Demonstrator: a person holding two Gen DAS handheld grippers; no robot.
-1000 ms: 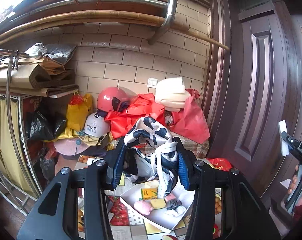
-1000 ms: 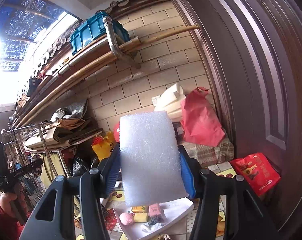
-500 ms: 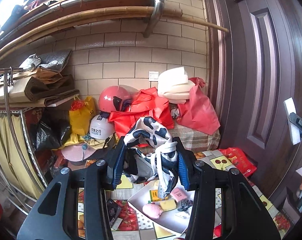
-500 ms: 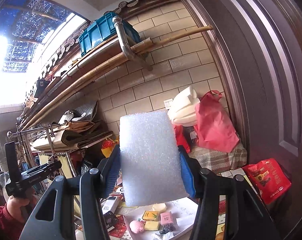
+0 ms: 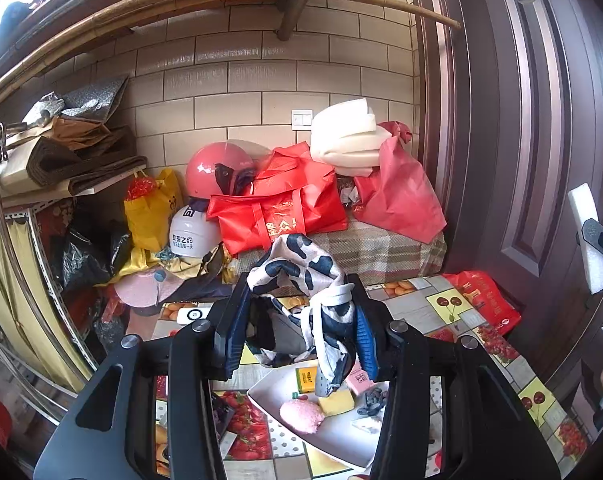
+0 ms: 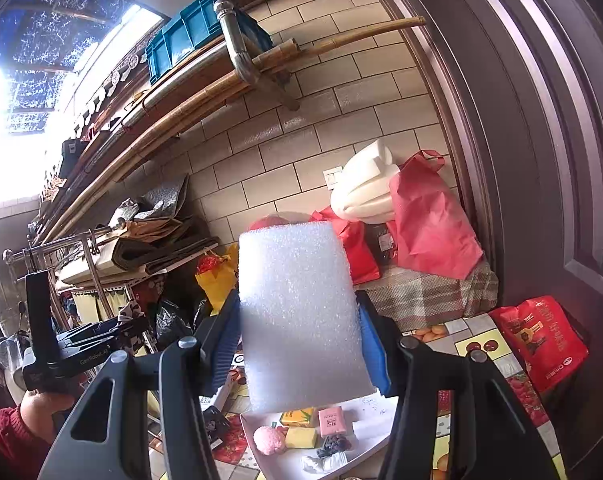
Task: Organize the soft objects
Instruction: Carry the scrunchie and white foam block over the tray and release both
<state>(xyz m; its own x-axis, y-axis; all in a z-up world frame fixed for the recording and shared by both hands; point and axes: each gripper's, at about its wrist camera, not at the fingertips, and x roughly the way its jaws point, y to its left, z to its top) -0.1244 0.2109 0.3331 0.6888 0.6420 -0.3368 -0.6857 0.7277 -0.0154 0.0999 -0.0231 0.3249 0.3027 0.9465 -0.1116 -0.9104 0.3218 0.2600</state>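
My left gripper (image 5: 299, 324) is shut on a crumpled black-and-white cow-print cloth (image 5: 301, 276) that hangs above a white tray (image 5: 337, 440). The tray holds a pink puff (image 5: 301, 416), a yellow sponge (image 5: 335, 400), a yellow box and a pink packet. My right gripper (image 6: 299, 344) is shut on an upright white foam block (image 6: 297, 312), held above the same tray (image 6: 365, 440). In the right wrist view the left gripper (image 6: 101, 332) shows at far left with the cloth in it. At the right edge of the left wrist view I see the foam block (image 5: 587, 236).
The tray sits on a table with a fruit-print cover (image 5: 441, 304). Behind it are red bags (image 5: 281, 208), a pink helmet (image 5: 217, 168), a white helmet (image 5: 191, 236), folded white foam (image 5: 349, 136) and a plaid bundle. A brown door (image 5: 541, 120) stands right; a metal rack (image 5: 17, 240) left.
Both grippers have come closer to the table and lower, so the tray shows larger and the wall pipe has slid toward the top. Each grip is unchanged.
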